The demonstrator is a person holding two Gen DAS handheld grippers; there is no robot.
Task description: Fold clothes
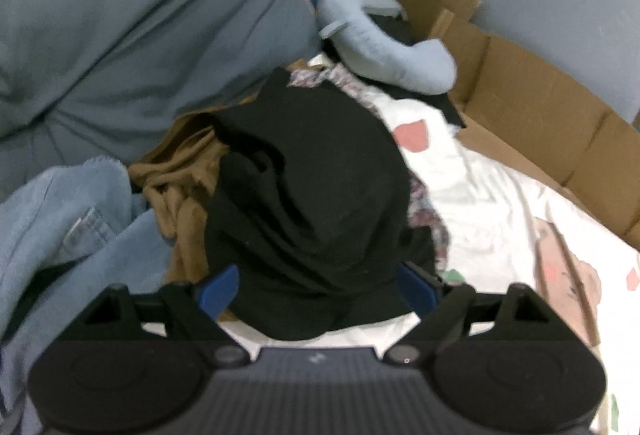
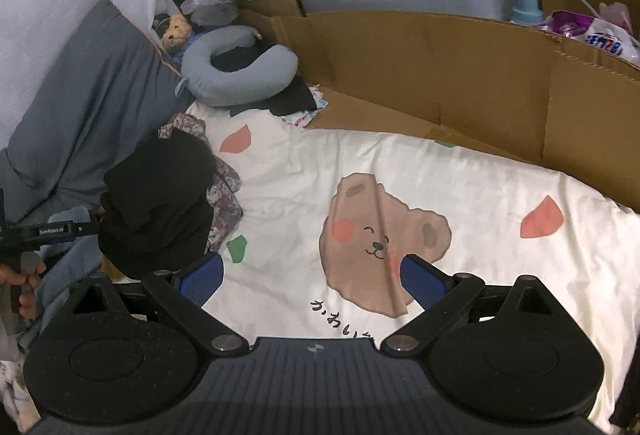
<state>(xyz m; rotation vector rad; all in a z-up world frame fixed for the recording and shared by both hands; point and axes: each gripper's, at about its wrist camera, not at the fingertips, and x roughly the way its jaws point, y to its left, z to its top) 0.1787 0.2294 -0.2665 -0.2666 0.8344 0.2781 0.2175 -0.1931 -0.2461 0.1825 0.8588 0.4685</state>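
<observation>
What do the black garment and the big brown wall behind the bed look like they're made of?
Black garment: soft matte knit, likely cotton or fleece; it slumps in thick folds without shine. Brown wall: corrugated cardboard, dull finish, with crease lines and torn edges.

Gray neck pillow (image 2: 240,75) curled near a teddy bear (image 2: 175,31). Cardboard wall (image 2: 420,75) bordering a bear-print sheet (image 2: 500,203). Blue bottle (image 2: 525,9) and 1 detergent bag (image 2: 592,35) behind the cardboard.
</observation>
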